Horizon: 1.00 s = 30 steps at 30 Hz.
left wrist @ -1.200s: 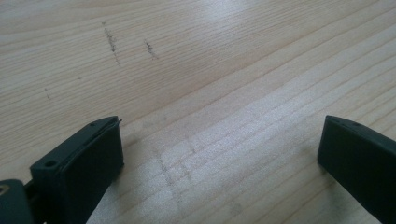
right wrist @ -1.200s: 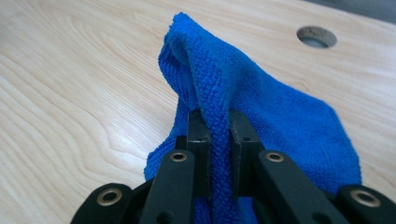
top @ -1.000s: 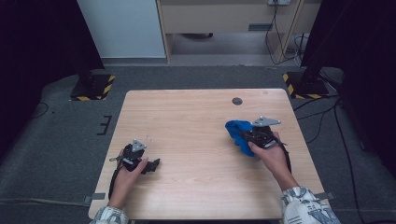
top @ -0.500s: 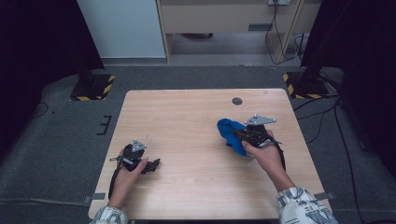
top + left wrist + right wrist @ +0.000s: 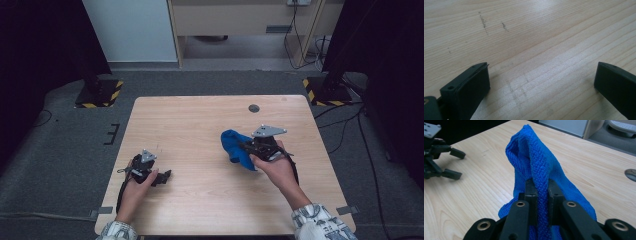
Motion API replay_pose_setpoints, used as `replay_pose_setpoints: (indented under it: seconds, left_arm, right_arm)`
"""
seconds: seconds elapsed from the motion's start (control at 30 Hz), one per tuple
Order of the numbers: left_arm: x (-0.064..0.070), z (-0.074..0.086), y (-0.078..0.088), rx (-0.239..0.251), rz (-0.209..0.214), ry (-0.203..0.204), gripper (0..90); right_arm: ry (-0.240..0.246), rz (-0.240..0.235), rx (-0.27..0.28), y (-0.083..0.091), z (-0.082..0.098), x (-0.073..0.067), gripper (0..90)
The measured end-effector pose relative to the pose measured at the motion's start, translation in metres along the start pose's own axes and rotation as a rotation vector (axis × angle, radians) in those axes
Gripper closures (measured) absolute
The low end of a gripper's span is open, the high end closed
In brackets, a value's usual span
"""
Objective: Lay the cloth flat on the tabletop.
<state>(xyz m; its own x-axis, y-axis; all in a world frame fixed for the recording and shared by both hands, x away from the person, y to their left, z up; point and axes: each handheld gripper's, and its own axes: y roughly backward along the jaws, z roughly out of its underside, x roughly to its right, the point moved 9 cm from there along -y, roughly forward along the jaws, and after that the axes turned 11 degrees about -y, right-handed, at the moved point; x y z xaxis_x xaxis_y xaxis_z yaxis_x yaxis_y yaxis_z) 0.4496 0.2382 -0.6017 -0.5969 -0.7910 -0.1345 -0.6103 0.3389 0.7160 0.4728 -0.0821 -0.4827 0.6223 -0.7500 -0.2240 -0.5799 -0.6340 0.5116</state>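
While the left gripper (image 5: pixel 165 176) rests wide open and empty on the near left of the wooden table (image 5: pixel 200 125), the right gripper (image 5: pixel 246 146) pinches a fold of the blue cloth (image 5: pixel 236 145) and has carried it leftward, from the table's right side toward its centre, over the past second. Most of the cloth hangs from the clamped jaws, its lower edge trailing near the tabletop. That shift suggests it is being repositioned, perhaps for spreading or folding.
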Motion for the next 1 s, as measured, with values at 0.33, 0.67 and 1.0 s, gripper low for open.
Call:
replay_pose_setpoints:
  seconds: [0.33,0.67,1.0]
  left_arm:
    - [0.000,0.000,0.000,0.000,0.001,0.000,0.0]
    - [0.000,0.000,0.000,0.000,0.001,0.000,0.0]
    - [0.000,0.000,0.000,0.000,0.002,-0.001,0.0]
  right_arm:
    - [0.022,-0.037,-0.023,-0.007,0.005,-0.020,81.8]
    - [0.039,-0.071,-0.064,-0.020,0.016,-0.039,81.6]
    - [0.037,-0.087,-0.114,-0.041,0.035,-0.054,80.7]
